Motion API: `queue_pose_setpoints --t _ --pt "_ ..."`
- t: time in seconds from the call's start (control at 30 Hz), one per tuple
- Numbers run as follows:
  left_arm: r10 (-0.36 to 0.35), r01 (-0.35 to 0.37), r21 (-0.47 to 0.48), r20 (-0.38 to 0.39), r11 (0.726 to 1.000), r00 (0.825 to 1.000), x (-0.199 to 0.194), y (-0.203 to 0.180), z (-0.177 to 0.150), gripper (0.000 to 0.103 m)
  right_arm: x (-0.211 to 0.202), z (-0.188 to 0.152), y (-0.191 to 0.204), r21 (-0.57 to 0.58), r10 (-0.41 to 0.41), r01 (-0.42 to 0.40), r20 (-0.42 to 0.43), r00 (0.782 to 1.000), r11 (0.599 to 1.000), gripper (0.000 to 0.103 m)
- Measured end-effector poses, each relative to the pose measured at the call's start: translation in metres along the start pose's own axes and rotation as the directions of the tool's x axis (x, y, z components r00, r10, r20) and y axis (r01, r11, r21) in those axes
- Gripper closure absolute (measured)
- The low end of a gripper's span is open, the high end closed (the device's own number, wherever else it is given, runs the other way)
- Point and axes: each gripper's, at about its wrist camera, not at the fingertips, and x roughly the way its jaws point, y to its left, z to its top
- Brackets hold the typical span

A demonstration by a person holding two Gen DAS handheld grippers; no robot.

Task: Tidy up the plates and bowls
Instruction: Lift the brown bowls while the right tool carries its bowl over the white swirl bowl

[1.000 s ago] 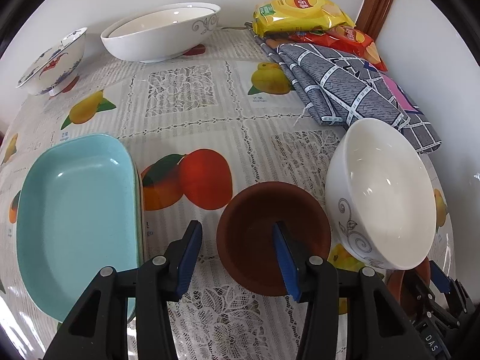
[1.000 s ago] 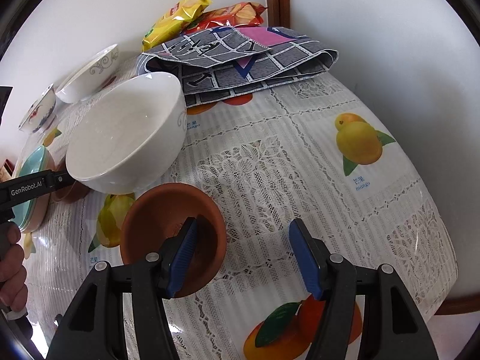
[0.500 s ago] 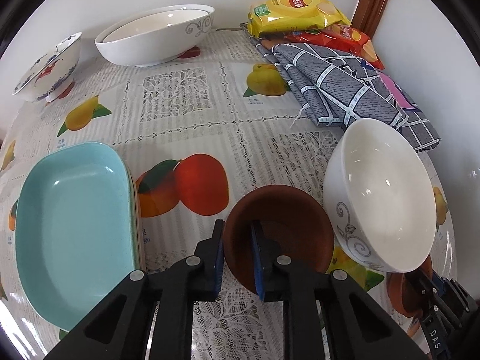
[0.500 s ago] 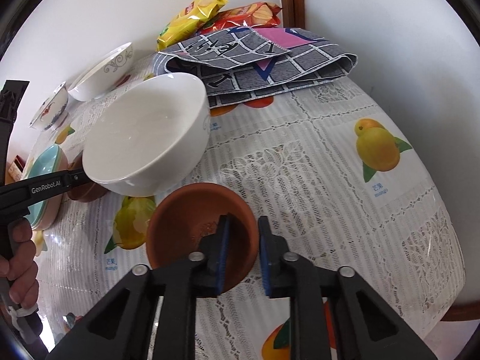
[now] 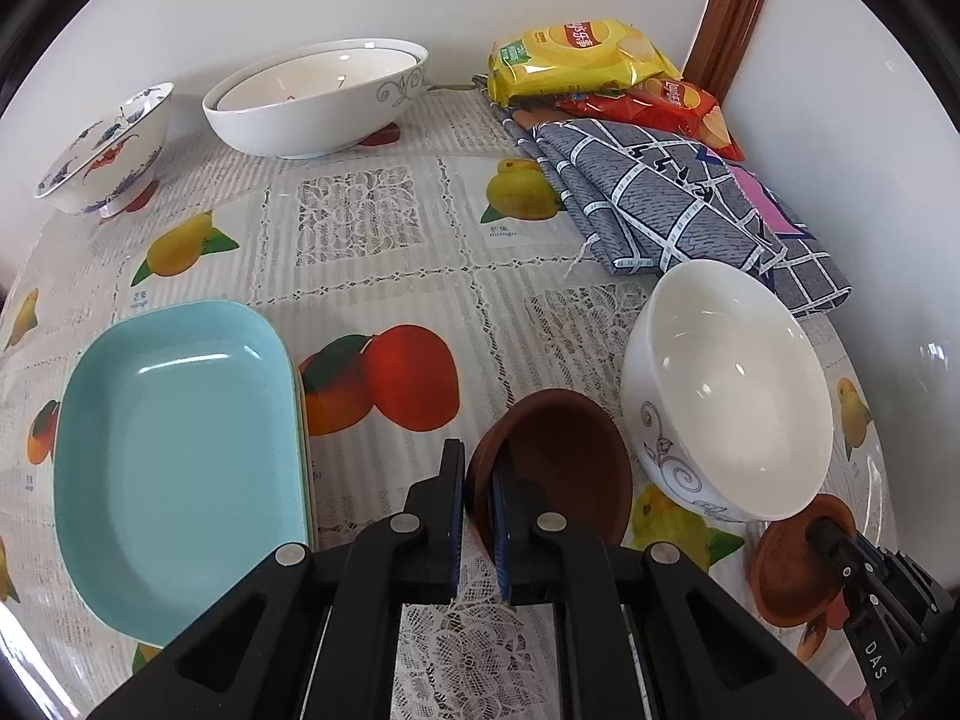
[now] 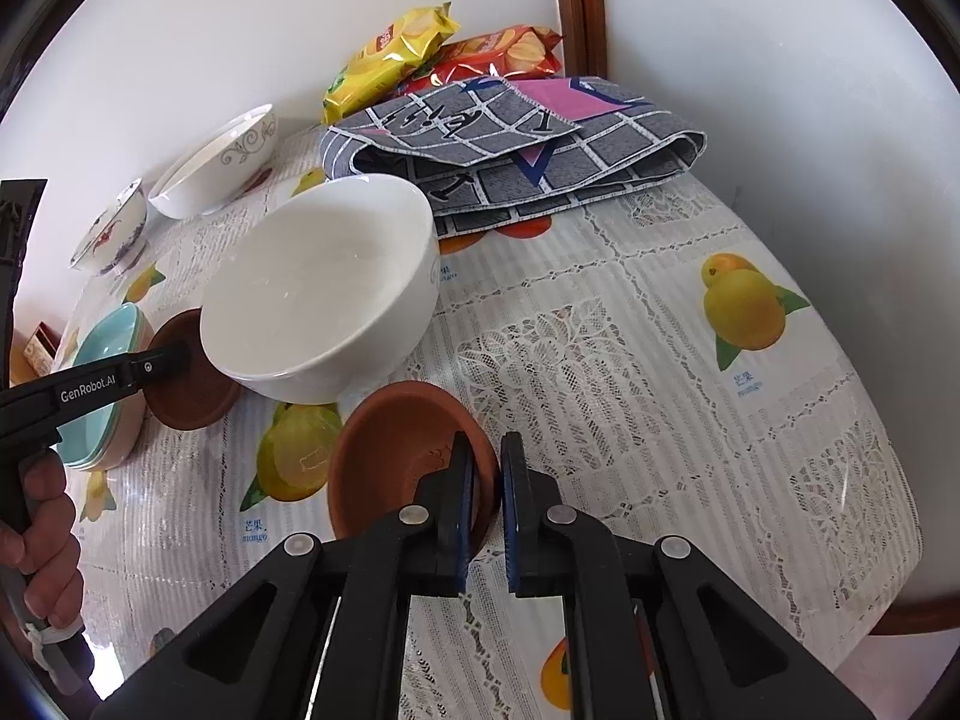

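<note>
- The left tongs (image 5: 478,483) are closed on the near left rim of a dark brown saucer (image 5: 561,462); one pad is outside the rim, the other inside.
- This saucer lies on the bench (image 5: 372,228), ahead and slightly right of the left tongs, between the stacked blue dishes (image 5: 174,456) and the white bowl (image 5: 729,396).
- The right tongs (image 6: 485,483) are closed on the near right rim of a second saucer, an orange-brown one (image 6: 399,459), in the same manner, one pad on each side of the rim.
- This second saucer lies ahead and to the left of the right tongs, just in front of the white bowl, whose wall appears to hang over its far edge.
- The deciding relation: the two saucers lie on opposite sides of the white bowl, each held by the hand nearer to it, so the bowl stands between them.
- In my judgement, stacking one saucer on the other requires lifting it first and carrying it around the front of the bowl, or the bowl may be pushed.
- Both saucers are round, so no long axis matters; only the grip side does.
- At the far wall stand a wide white bowl (image 5: 318,102) and a small painted bowl (image 5: 105,150), well apart from both tongs.
</note>
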Motion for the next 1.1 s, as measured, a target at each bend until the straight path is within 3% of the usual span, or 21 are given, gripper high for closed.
queue_pose_setpoints --t 0.67,1.1 --pt "-0.048 0.053 -0.056 0.089 0.997 0.995 -0.053 0.025 -0.005 0.095 -0.058 0.009 0.0 0.03 -0.026 0.023 0.11 0.994 0.999 0.094" --pt "-0.03 0.037 -0.048 0.142 0.998 0.989 -0.081 0.032 -0.001 0.095 -0.078 0.03 0.01 0.04 -0.01 0.003 0.171 0.985 0.999 0.094"
